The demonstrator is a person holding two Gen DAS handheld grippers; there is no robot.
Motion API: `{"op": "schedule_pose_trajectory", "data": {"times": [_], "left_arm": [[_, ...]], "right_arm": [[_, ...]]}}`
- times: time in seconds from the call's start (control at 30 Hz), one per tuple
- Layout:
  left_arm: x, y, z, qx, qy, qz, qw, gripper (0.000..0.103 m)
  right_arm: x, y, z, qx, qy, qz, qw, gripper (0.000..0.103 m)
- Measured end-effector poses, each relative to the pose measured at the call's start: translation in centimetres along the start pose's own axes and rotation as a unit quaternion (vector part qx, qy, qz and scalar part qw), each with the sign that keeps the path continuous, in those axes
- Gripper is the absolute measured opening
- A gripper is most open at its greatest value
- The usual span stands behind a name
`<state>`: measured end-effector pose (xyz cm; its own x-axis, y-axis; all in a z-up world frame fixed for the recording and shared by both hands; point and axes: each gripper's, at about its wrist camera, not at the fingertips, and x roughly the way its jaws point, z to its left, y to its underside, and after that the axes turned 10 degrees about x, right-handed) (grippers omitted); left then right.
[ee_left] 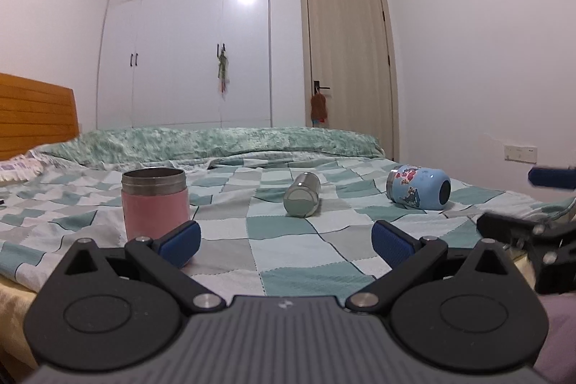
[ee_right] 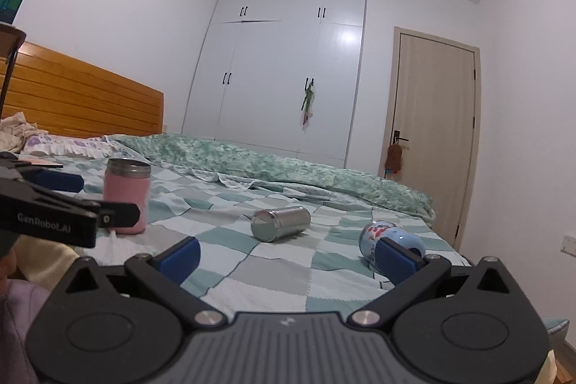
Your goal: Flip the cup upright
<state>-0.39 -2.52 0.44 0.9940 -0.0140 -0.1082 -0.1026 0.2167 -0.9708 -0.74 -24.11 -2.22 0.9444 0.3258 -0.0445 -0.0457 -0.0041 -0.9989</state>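
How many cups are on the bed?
3: pink cup upright on the left, steel cup lying mid-bed, blue floral cup lying on the right.

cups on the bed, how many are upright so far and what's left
Done: the pink cup stands upright on the checked bedspread. In hand: nothing; the left gripper and right gripper are open and empty. Left: the steel cup and the blue floral cup lie on their sides.

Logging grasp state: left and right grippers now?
Left gripper: open, holding nothing.
Right gripper: open, holding nothing.
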Motion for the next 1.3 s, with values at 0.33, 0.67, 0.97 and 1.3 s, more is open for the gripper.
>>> {"op": "schedule_pose_trajectory", "data": {"times": [0.33,0.67,0.97,1.3], "left_arm": [[0.0,0.6,-0.8,0.001,-0.007,-0.006,1.0000,0.103],[-0.2,0.8,-0.3,-0.007,-0.006,-0.012,0.9999,0.103],[-0.2,0.8,-0.2,-0.007,-0.004,-0.012,0.9999,0.103],[-0.2,0.8,-0.3,-0.007,-0.004,-0.012,0.9999,0.103]], "right_arm": [[-0.2,0.5,-1.3,0.020,0.025,-0.006,0.999,0.103],[-0.2,0.6,-1.3,0.018,0.031,-0.004,0.999,0.103],[-0.1,0.6,-1.3,0.017,0.031,-0.003,0.999,0.103],[-0.1,0.6,-1.3,0.017,0.031,-0.002,0.999,0.103]]}}
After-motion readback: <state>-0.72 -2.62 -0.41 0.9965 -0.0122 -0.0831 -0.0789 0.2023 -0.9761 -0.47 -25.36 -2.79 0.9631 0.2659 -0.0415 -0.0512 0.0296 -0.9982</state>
